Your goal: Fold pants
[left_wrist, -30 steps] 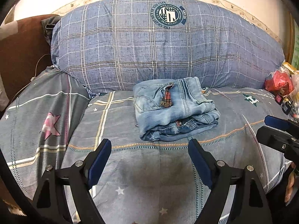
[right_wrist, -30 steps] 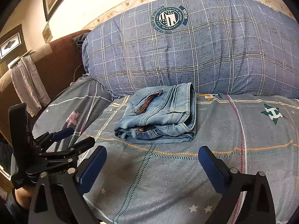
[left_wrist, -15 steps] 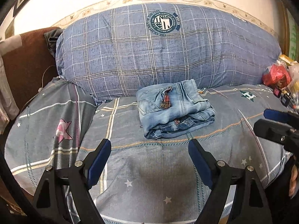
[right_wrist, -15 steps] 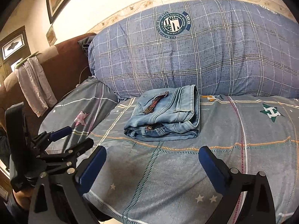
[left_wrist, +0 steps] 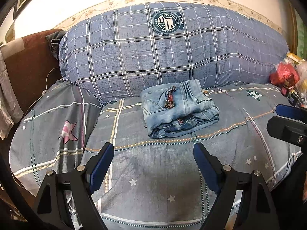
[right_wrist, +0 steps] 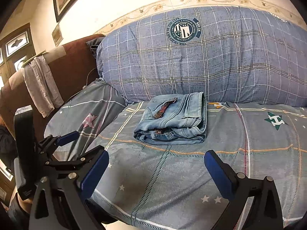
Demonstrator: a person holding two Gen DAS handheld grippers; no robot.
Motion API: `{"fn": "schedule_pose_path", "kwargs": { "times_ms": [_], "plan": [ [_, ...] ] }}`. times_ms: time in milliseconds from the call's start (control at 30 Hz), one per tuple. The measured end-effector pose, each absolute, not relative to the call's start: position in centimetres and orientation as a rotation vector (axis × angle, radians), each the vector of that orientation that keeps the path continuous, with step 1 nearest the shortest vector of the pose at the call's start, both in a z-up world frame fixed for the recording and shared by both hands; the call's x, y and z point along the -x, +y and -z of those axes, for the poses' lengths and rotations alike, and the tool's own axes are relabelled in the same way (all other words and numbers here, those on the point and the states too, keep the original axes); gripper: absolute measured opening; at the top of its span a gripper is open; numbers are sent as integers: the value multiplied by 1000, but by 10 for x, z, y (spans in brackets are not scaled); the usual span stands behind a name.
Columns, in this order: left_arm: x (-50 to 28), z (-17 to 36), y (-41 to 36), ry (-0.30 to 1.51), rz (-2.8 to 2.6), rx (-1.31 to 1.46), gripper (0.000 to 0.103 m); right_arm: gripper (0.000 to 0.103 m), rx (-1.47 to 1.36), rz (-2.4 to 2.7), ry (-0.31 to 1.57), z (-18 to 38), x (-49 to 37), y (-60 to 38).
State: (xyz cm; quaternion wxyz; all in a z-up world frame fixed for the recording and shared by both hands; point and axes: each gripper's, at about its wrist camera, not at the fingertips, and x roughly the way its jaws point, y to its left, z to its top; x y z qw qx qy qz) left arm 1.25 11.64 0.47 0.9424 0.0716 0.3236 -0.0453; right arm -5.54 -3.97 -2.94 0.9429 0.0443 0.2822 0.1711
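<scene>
A pair of light blue jeans (left_wrist: 178, 108) lies folded into a compact stack on the bed, just in front of the big pillow; it also shows in the right wrist view (right_wrist: 172, 122). A plaid strip shows at its fly. My left gripper (left_wrist: 153, 163) is open and empty, well back from the jeans near the bed's front edge. My right gripper (right_wrist: 156, 169) is open and empty, also held back from the jeans. Each gripper shows at the edge of the other's view: the right one (left_wrist: 289, 122), the left one (right_wrist: 63, 143).
A large blue plaid pillow (left_wrist: 168, 53) stands behind the jeans. The bed has a grey patterned cover (left_wrist: 153, 182). A brown headboard (right_wrist: 63, 67) with a hanging cloth (right_wrist: 42, 88) is at the left. Red and yellow packets (left_wrist: 287, 76) lie at the right.
Both grippers have drawn back from the jeans, so more of the bed and its front edge shows. The jeans have not moved.
</scene>
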Motion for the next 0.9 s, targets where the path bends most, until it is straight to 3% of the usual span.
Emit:
{"fn": "schedule_pose_path", "kwargs": {
  "times_ms": [900],
  "plan": [
    [-27, -4, 116, 667, 117, -98, 85, 101, -80, -350, 608, 36, 42, -35]
  ]
}}
